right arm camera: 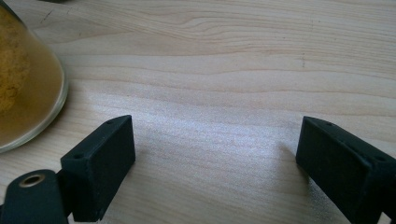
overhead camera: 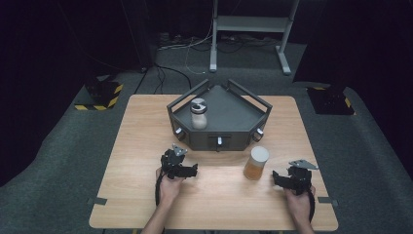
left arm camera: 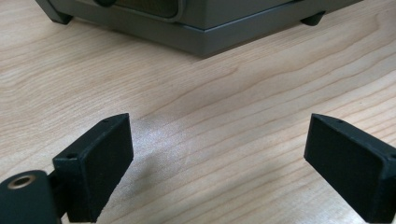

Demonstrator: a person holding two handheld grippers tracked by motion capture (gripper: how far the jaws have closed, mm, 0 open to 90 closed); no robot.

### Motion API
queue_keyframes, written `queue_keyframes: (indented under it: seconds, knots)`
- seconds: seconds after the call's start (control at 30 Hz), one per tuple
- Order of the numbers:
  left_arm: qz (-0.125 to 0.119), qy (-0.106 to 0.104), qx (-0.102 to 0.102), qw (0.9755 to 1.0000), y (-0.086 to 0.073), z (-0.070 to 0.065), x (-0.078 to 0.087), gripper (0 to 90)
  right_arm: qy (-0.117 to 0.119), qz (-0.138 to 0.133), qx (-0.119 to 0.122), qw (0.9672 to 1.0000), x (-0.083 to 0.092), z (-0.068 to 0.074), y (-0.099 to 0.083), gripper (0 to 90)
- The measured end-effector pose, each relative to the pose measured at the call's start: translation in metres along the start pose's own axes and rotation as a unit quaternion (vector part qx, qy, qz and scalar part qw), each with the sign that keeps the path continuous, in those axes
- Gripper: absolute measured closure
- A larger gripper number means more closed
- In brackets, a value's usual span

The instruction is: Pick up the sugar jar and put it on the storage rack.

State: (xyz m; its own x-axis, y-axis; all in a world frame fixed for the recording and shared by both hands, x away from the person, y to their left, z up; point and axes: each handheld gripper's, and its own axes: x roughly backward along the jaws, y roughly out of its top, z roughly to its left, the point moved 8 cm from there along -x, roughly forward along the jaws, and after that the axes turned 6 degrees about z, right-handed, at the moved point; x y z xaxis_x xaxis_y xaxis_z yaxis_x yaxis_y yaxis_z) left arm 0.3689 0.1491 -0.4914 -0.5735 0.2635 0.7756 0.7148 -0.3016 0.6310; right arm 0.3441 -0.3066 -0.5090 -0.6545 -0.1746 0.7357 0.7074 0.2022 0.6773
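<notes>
You will find nothing to read here: no word, brand, number or label can be made out on anything in these views. The nearest thing to a sign is the yellow-and-black hazard striping (overhead camera: pixel 104 102) on the floor beyond the table's far left corner, with a similar strip (overhead camera: pixel 347 102) beyond its far right corner; neither carries lettering.
</notes>
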Motion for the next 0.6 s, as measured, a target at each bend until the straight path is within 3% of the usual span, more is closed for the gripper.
queue_keyframes:
  seconds: [0.43, 0.6]
  knots:
    - [0.004, 0.012, -0.009, 0.9999, -0.003, -0.006, -0.011, 7.6, 0.0, 0.0, 0.0, 1.0, 0.0, 0.0, 0.0, 11.4]
    - [-0.016, 0.009, -0.008, 0.9998, -0.01, -0.005, -0.014, 5.7, 0.0, 0.0, 0.0, 1.0, 0.0, 0.0, 0.0, 11.3]
